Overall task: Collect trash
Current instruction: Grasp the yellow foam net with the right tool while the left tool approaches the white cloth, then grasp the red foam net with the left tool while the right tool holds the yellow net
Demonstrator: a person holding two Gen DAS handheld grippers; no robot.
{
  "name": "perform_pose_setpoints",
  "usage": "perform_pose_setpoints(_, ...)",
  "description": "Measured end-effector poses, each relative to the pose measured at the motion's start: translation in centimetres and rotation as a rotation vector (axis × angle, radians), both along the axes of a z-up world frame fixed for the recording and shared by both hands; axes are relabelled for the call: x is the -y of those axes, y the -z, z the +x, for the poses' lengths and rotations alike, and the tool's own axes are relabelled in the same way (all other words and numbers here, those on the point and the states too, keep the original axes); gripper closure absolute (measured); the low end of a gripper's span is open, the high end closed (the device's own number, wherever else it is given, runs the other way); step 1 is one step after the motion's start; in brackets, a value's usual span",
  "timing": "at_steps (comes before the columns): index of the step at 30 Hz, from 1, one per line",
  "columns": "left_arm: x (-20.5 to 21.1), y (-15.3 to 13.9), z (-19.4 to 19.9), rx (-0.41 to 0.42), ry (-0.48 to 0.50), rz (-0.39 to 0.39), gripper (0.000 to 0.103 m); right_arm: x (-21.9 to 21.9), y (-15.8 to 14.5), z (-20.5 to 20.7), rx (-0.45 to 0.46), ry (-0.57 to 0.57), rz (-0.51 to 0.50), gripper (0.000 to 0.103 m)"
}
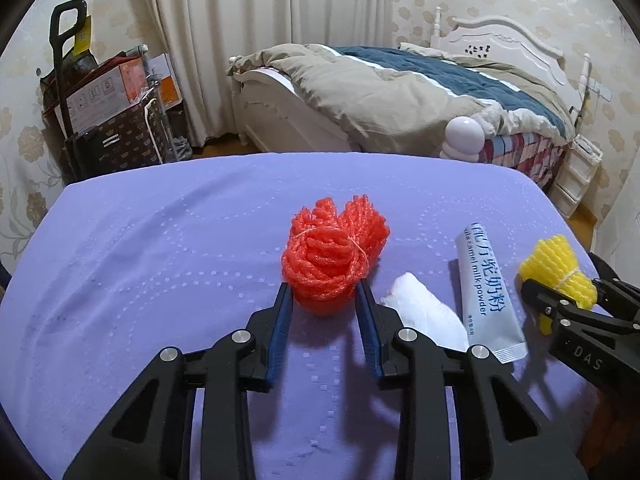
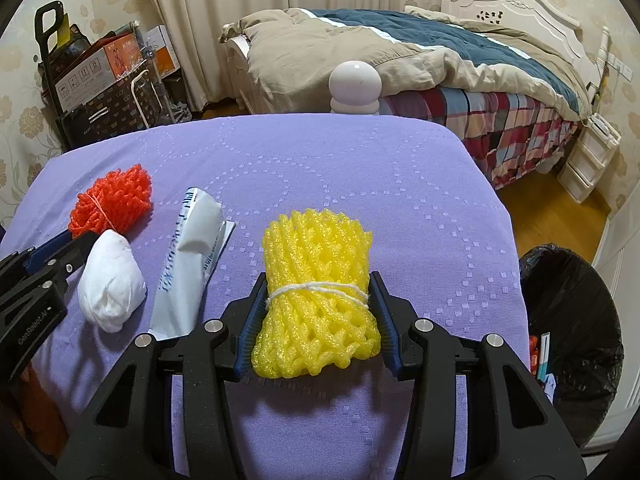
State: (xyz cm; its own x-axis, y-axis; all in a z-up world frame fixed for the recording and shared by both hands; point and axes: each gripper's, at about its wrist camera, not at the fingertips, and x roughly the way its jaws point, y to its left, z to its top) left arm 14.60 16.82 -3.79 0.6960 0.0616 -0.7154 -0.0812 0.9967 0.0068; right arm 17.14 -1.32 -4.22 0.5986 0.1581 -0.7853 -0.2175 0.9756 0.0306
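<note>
A red foam net bundle (image 1: 334, 256) lies on the purple table (image 1: 160, 240). My left gripper (image 1: 324, 294) has a finger on each side of its near end and is closed on it. A white tissue wad (image 1: 424, 312) and a silver milk-powder sachet (image 1: 486, 292) lie to its right. My right gripper (image 2: 318, 312) is closed on a yellow foam net bundle (image 2: 316, 280), tied with white string. The red bundle (image 2: 110, 204), tissue (image 2: 110, 284) and sachet (image 2: 188, 264) show left in the right wrist view.
A black-lined bin (image 2: 572, 332) with some trash in it stands on the floor right of the table. A bed (image 1: 400, 92) with a white post (image 2: 354, 84) is behind. Boxes and a trolley (image 1: 108, 108) stand at the back left.
</note>
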Motion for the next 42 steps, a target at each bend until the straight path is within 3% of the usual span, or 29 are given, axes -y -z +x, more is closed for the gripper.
perform_pose_setpoints(21,-2.4,0.0,-4.9,0.001,-0.059,-0.021,0.073,0.2,0.0,0.1,0.003,0.001,-0.012,0.056)
perform_pose_setpoints(24,-2.4,0.0,-4.7,0.004,-0.068,-0.018,0.062,0.2,0.0,0.1,0.004,0.002,-0.016,0.056)
perform_pose_setpoints(26,-2.5,0.0,-4.5,0.010,-0.081,-0.024,0.046,0.3,0.0,0.2,0.004,0.003,-0.017,0.056)
perform_pose_setpoints(31,-2.8,-0.1,-3.4,0.015,-0.084,-0.024,0.035,0.2,0.0,0.1,0.004,0.002,-0.021,0.056)
perform_pose_setpoints(39,-2.6,0.3,-1.4,-0.015,-0.052,-0.016,0.034,0.2,0.0,0.0,0.005,0.002,-0.022,0.056)
perform_pose_setpoints(42,-2.7,0.6,-1.0,-0.037,-0.047,-0.026,0.043,0.2,0.0,0.1,0.005,0.002,-0.022,0.056)
